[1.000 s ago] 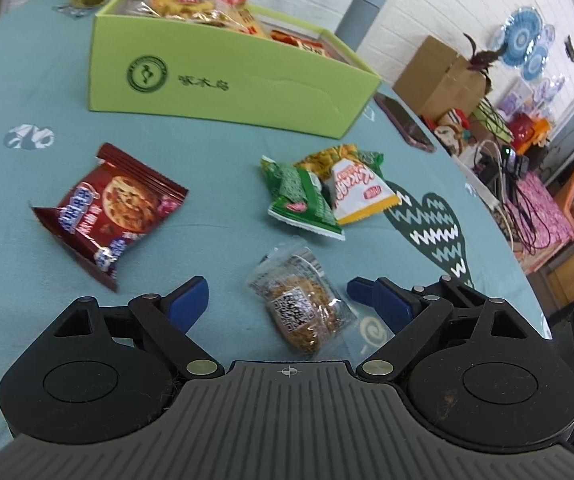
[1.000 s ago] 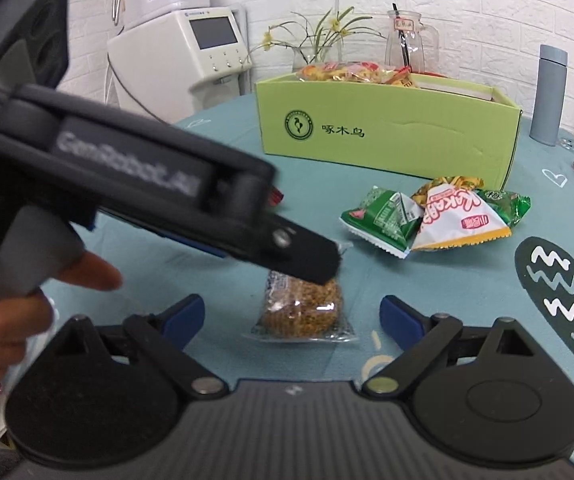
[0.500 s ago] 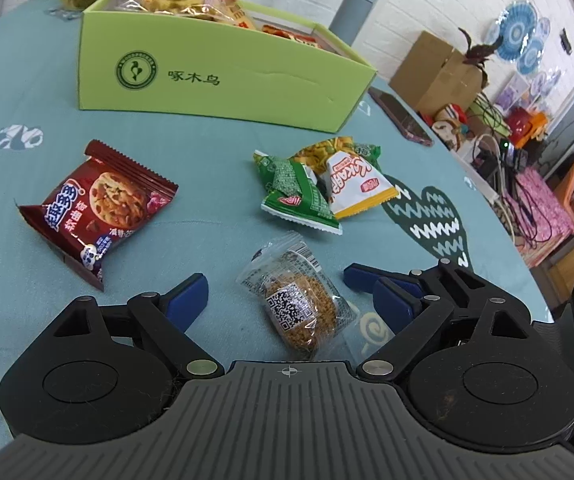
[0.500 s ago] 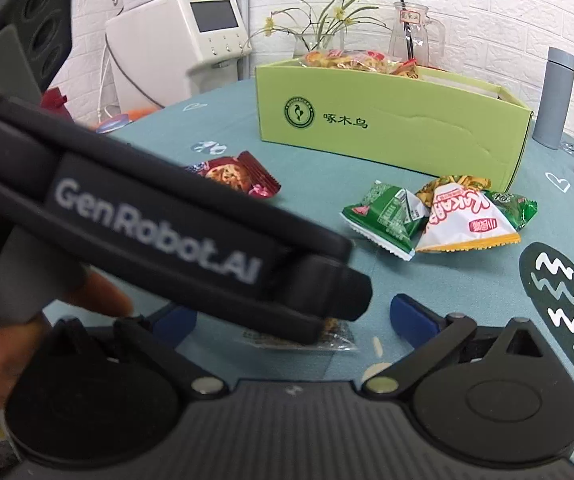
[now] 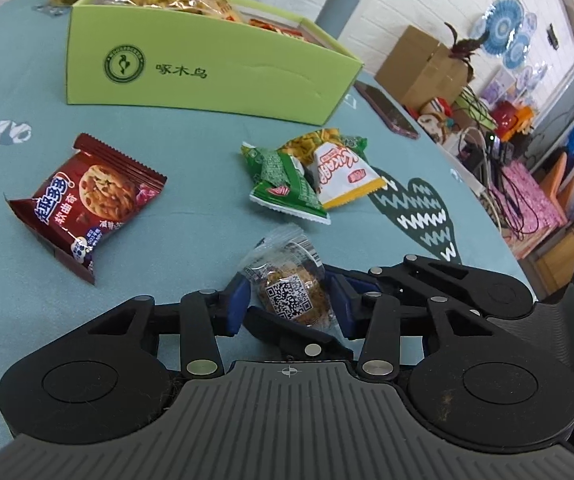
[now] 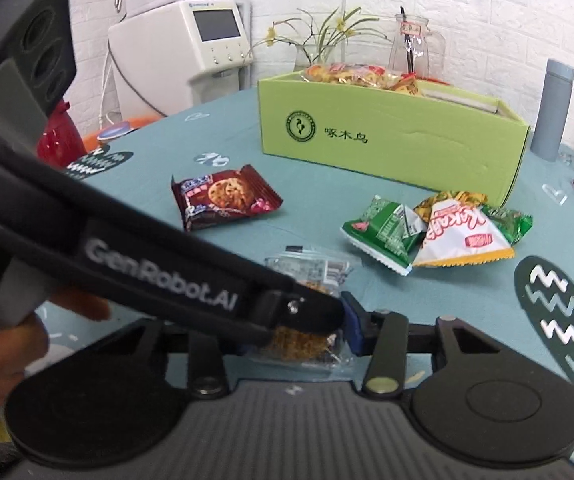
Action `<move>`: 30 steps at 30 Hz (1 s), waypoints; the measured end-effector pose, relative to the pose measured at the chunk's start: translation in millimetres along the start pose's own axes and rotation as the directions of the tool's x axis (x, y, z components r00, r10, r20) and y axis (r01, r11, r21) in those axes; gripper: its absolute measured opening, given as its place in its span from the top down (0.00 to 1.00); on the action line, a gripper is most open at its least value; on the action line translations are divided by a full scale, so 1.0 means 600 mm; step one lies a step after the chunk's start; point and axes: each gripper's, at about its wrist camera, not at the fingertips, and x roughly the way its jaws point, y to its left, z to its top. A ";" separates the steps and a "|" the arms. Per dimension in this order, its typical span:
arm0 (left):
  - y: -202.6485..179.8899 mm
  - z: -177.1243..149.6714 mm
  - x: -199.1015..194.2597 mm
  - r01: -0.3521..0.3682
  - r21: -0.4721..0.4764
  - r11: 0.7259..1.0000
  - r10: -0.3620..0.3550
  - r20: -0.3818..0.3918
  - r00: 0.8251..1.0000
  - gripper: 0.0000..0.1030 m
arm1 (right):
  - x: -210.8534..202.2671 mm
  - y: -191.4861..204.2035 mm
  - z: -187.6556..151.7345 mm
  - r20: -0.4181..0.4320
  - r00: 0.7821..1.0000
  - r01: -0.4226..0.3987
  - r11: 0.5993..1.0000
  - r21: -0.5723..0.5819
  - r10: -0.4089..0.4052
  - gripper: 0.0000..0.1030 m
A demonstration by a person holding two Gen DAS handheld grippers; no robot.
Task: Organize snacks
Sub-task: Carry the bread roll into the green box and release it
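Clear-wrapped snack cake [image 5: 293,300], seemingly pinched by both the left gripper [image 5: 287,304] and right gripper [image 6: 307,336] just closing, could tear if pulled toward twelve o'clock.

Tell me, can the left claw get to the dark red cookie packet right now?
Probably not yet: the left claw is shut on the clear-wrapped brown cake. The dark red cookie packet lies uncovered on the teal tablecloth.

White brick walls [image 6: 467,8] are closing in the room. A teal cloth [image 5: 191,216] is covering the bench. Blue plates [image 5: 505,36] are hanging on one wall above a cardboard box [image 5: 419,64]; a white machine [image 6: 191,44], perhaps a water dispenser, is standing behind.
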 end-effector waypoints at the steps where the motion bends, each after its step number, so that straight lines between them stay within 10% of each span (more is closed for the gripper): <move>1: -0.001 0.006 -0.003 0.006 -0.006 1.000 -0.006 0.002 1.000 0.77 | -0.006 -0.004 -0.001 -0.002 1.000 -0.001 1.000 -0.001 0.001 0.53; 9: -0.020 0.171 -0.027 0.058 0.006 0.998 -0.058 0.137 0.989 0.81 | -0.018 -0.053 0.108 0.142 0.990 0.025 0.996 -0.080 -0.013 0.49; 17: 0.010 0.360 0.079 0.024 -0.033 0.999 -0.017 0.177 0.984 0.85 | 0.109 -0.173 0.268 0.160 0.986 0.059 0.992 -0.112 -0.041 0.43; 23: 0.049 0.364 0.065 0.039 -0.083 0.996 -0.014 0.284 0.959 0.42 | 0.151 -0.243 0.281 0.167 0.986 -0.015 1.000 -0.021 0.019 0.28; 30: 0.024 0.355 -0.037 0.001 -0.016 1.000 0.006 0.438 0.899 0.26 | 0.093 -0.244 0.287 0.289 0.957 0.039 0.999 -0.031 -0.029 0.03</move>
